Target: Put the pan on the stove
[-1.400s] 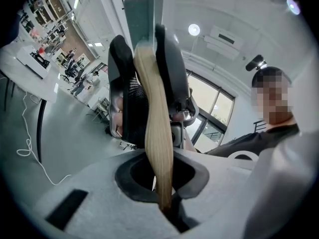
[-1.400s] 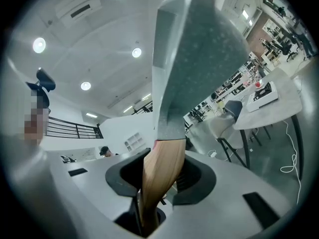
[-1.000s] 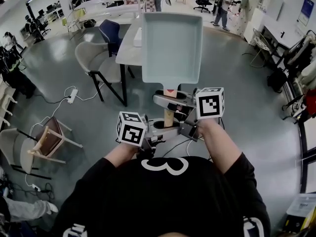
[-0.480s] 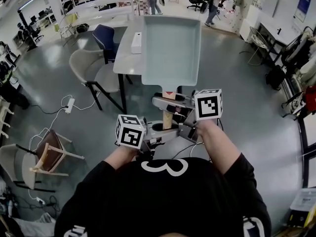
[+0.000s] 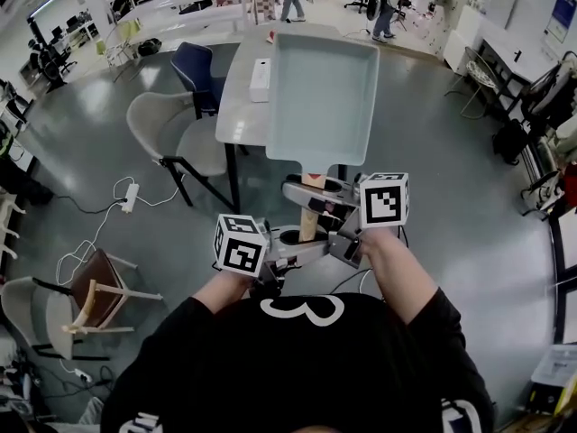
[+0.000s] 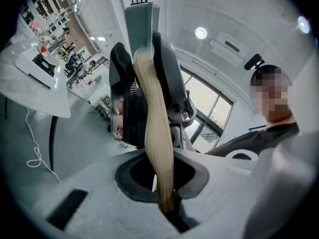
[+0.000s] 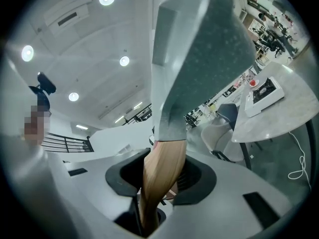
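The pan (image 5: 323, 93) is showing pale blue-green inside, while in the right gripper view its underside is looking speckled grey-green. Its handle (image 5: 309, 222) is glowing light wood-tan, with a small red mark where it meets the pan. The left gripper (image 5: 300, 238) and right gripper (image 5: 313, 193) are wearing matte grey, each carrying a white cube printed with black square markers. The table (image 5: 236, 97) is looking off-white on black legs, and near its left edge the stove (image 5: 260, 79) is showing white. The floor (image 5: 451, 206) is shining grey.
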`<state>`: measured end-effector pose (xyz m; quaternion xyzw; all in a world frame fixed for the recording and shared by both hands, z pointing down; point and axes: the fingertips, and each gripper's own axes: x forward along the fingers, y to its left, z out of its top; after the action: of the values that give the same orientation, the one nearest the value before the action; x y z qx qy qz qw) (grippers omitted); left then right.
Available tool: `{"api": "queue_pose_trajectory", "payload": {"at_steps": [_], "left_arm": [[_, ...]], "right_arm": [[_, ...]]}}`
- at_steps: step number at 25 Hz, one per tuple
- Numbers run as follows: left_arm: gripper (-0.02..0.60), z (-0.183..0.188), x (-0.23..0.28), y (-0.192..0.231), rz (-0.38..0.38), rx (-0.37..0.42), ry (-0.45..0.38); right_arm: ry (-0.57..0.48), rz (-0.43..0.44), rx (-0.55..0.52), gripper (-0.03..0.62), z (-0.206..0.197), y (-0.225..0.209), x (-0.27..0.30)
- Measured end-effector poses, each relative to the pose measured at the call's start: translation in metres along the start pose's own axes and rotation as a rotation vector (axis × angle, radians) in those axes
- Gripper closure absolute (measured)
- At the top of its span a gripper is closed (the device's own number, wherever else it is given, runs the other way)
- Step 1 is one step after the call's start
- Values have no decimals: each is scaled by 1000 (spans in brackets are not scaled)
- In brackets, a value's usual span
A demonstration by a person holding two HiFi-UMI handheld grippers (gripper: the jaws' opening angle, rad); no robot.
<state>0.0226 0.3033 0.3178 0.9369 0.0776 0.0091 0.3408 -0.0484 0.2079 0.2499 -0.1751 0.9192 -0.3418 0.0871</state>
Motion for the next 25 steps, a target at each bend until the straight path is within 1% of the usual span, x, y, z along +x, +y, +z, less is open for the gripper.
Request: {"api": "queue_pose_trajectory", "payload": {"at_steps": [4, 9, 10, 14, 16, 18, 25], "left_arm": [[551, -3, -2, 12, -2, -32, -1], [551, -10, -3, 21, 4, -48, 0], [549, -11, -11, 24, 4, -52, -2], [549, -13, -69, 37, 2, -53, -14], [549, -13, -79, 39, 1, -56, -19], [549, -13, -80, 41, -1, -53, -25], [549, -17, -81, 46, -10, -76, -40]], "right_arm": [[1, -8, 32, 473, -4, -15, 3], [7, -4, 59, 473, -11, -27, 3], [7, -3, 59, 473, -14, -29, 11], [14, -8, 72, 473, -29, -35, 69], [23, -10, 63, 473, -32, -36, 80], [32, -11, 51, 473, -33, -37, 83], [52, -29, 81, 473, -39, -46, 85]]}}
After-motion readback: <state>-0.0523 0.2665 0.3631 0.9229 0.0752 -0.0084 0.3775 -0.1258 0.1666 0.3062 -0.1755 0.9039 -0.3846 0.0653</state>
